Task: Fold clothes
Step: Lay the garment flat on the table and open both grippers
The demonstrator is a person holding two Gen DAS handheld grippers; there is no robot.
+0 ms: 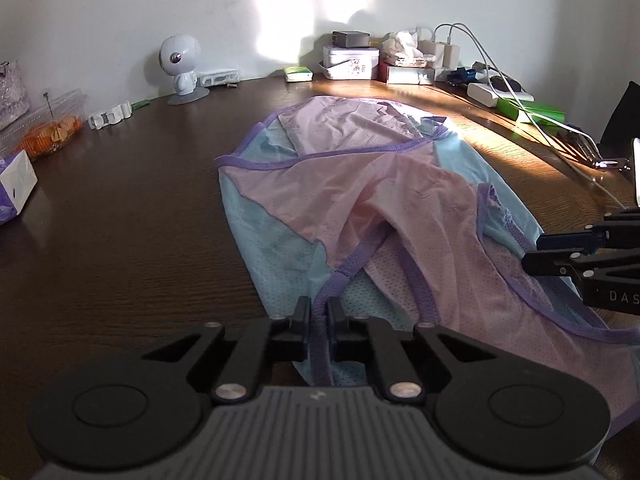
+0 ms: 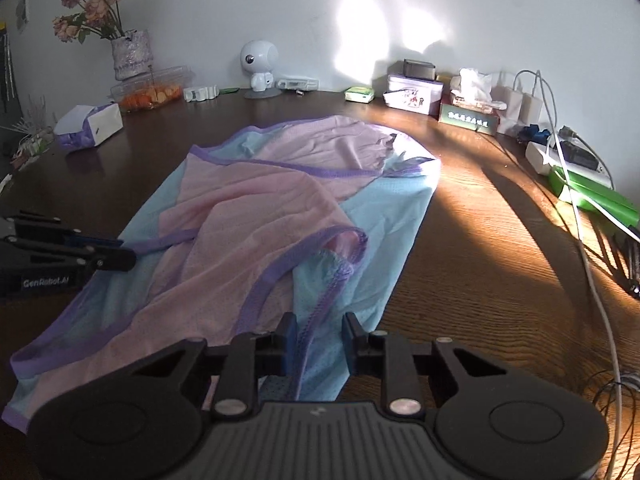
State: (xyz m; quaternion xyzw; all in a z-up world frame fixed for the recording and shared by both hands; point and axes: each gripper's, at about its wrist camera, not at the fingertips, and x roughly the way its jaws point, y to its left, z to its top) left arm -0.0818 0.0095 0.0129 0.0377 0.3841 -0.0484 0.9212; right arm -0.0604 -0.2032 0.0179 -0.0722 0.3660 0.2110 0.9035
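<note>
My left gripper (image 1: 319, 312) is pinching a purple strap (image 1: 320, 344) of the pastel garment (image 1: 320, 200) between nearly closed jaws, at six o'clock in its view. My right gripper (image 2: 320, 330) is holding its jaws partly apart, straddling another purple trim edge (image 2: 316, 320) without pressing it. The pink-and-blue garment is lying spread across the dark wooden table (image 1: 120, 220), running toward twelve o'clock. At eleven o'clock a small white robot figure (image 1: 180, 68) is standing by the wall; at one o'clock boxes (image 1: 352, 62) and chargers (image 1: 448, 54) are crowding the sunlit far edge.
</note>
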